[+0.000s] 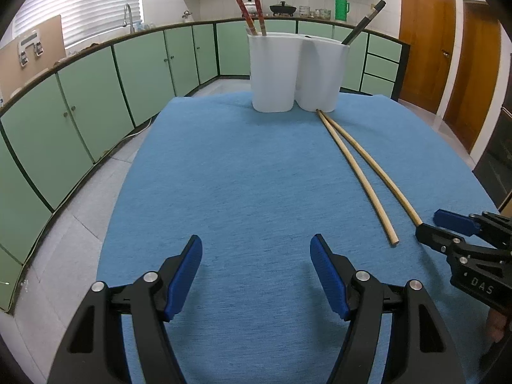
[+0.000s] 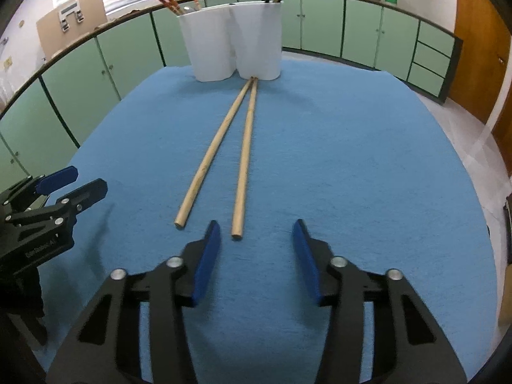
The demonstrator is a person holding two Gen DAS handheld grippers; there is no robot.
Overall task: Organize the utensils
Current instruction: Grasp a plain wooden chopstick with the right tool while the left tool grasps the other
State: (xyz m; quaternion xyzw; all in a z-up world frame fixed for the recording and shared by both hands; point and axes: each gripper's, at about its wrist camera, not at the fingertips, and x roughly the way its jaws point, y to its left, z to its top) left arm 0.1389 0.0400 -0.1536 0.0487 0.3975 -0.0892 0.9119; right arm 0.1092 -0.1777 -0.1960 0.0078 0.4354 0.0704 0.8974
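Note:
Two long wooden chopsticks (image 2: 224, 147) lie on the blue cloth (image 2: 352, 160), far tips against a white two-compartment holder (image 2: 233, 41); they also show in the left wrist view (image 1: 361, 172). The holder (image 1: 297, 70) has red chopsticks (image 1: 246, 3) in its left cup and dark ones (image 1: 364, 22) in its right cup. My right gripper (image 2: 256, 233) is open, just behind the near end of the right chopstick, empty. My left gripper (image 1: 256, 249) is open and empty over bare cloth, left of the chopsticks. Each gripper shows in the other's view: the right (image 1: 432, 224), the left (image 2: 76, 182).
The cloth-covered table (image 1: 224, 176) has rounded edges with floor to the left and right. Green kitchen cabinets (image 1: 96, 96) run behind and left. A wooden door (image 1: 425, 32) stands at the back right.

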